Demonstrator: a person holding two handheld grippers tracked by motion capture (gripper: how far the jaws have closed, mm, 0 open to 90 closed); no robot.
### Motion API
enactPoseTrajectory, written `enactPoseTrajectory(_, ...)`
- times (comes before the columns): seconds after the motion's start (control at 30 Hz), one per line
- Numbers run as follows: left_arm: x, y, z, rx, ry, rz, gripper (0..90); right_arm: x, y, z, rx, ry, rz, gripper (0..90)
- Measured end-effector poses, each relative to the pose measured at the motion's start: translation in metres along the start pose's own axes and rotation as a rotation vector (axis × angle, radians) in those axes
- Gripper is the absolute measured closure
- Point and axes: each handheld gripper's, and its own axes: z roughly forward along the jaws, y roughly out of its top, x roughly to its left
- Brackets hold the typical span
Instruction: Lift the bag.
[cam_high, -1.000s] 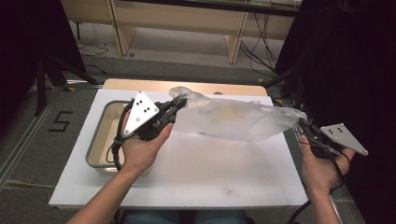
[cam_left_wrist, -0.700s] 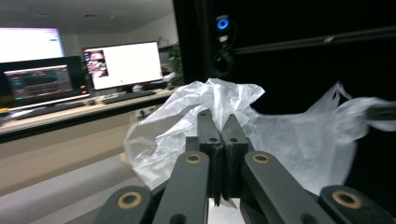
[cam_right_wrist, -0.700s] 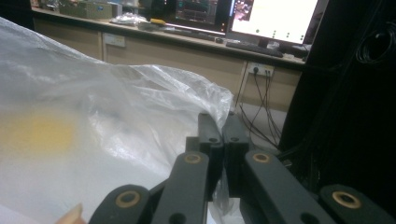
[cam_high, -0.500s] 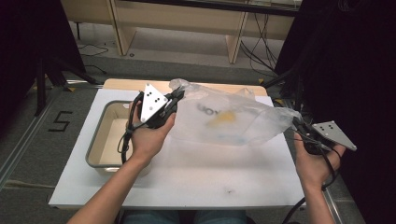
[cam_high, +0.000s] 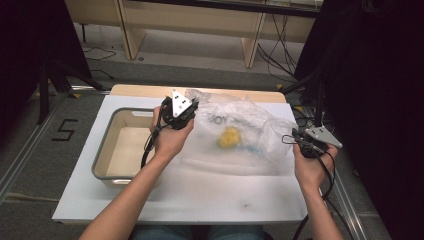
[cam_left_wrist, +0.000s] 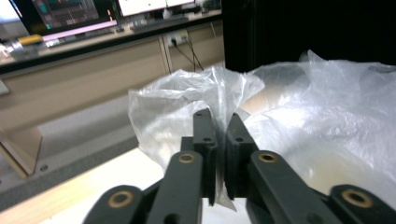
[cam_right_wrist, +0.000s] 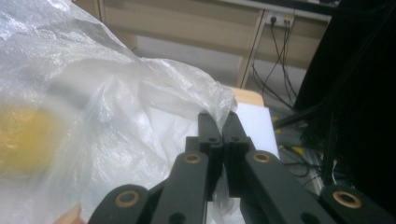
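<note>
- Bag (cam_high: 240, 132) lay stretched left-to-right across the white table (cam_high: 200, 195), yellow lump (cam_high: 230, 136) inside near the middle.
- Left gripper (cam_high: 186, 111) pinched the far-left corner; its jaws had just been easing apart, plastic between them.
- Right gripper (cam_high: 296, 138) was clamped tight on the right end.
- Tub (cam_high: 107, 150) sat left, nearer the left hand.

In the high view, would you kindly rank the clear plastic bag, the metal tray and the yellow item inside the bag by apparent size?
1. clear plastic bag and metal tray: look alike, unranked.
2. yellow item, smallest.
</note>
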Motion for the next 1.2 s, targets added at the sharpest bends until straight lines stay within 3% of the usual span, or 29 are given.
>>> enactPoseTrajectory(0.1, 0.002, -0.004, 0.004, 0.039, -0.022, -0.023, 72.8, 0.000, -0.002, 0.006, 0.020, -0.002, 0.009, 89.7)
enactPoseTrajectory(0.17, 0.003, -0.005, 0.002, 0.059, -0.035, -0.057, 54.8, -0.002, -0.002, 0.008, 0.023, -0.006, 0.021, 89.5)
enactPoseTrajectory(0.2, 0.004, -0.005, 0.000, 0.059, -0.040, -0.070, 54.8, -0.002, -0.002, 0.008, 0.023, -0.006, 0.021, 89.5)
enactPoseTrajectory(0.37, 0.003, -0.005, -0.013, 0.084, -0.014, -0.093, 31.9, -0.005, -0.003, 0.007, 0.032, -0.019, 0.030, 89.7)
enactPoseTrajectory(0.6, 0.007, -0.009, -0.027, 0.100, -0.028, -0.101, 28.1, -0.005, -0.002, 0.007, 0.035, -0.007, 0.036, 86.9)
enactPoseTrajectory(0.67, 0.007, -0.012, -0.031, 0.107, -0.041, -0.105, 27.1, -0.004, -0.001, 0.007, 0.027, 0.008, 0.045, 79.3)
enactPoseTrajectory(0.7, 0.007, -0.013, -0.033, 0.113, -0.047, -0.105, 25.3, -0.005, -0.001, 0.008, 0.015, 0.000, 0.044, 70.5)
enactPoseTrajectory(0.83, 0.010, -0.015, -0.040, 0.102, -0.069, -0.130, 22.6, -0.008, -0.001, 0.007, 0.013, -0.009, 0.054, 67.1)
enactPoseTrajectory(0.93, 0.009, -0.016, -0.043, 0.102, -0.075, -0.106, 20.6, -0.010, -0.001, 0.007, 0.006, -0.010, 0.068, 63.1)
enactPoseTrajectory(0.97, 0.008, -0.017, -0.044, 0.104, -0.078, -0.098, 19.8, -0.010, 0.000, 0.006, -0.024, 0.006, 0.071, 55.8)
enactPoseTrajectory(1.0, 0.007, -0.018, -0.045, 0.106, -0.079, -0.093, 19.8, -0.010, 0.000, 0.006, -0.024, 0.006, 0.071, 55.8)
enactPoseTrajectory(1.03, 0.006, -0.019, -0.045, 0.110, -0.081, -0.090, 19.8, -0.010, 0.003, 0.004, -0.054, 0.027, 0.072, 46.5)
enactPoseTrajectory(1.07, 0.005, -0.020, -0.045, 0.112, -0.083, -0.086, 19.8, -0.010, 0.003, 0.004, -0.054, 0.027, 0.072, 46.5)
enactPoseTrajectory(1.1, 0.004, -0.021, -0.045, 0.117, -0.087, -0.082, 19.8, -0.011, 0.006, 0.001, -0.076, 0.036, 0.078, 38.4)
enactPoseTrajectory(1.2, 0.001, -0.024, -0.046, 0.128, -0.094, -0.076, 19.9, -0.013, 0.008, -0.003, -0.102, 0.050, 0.090, 33.8)
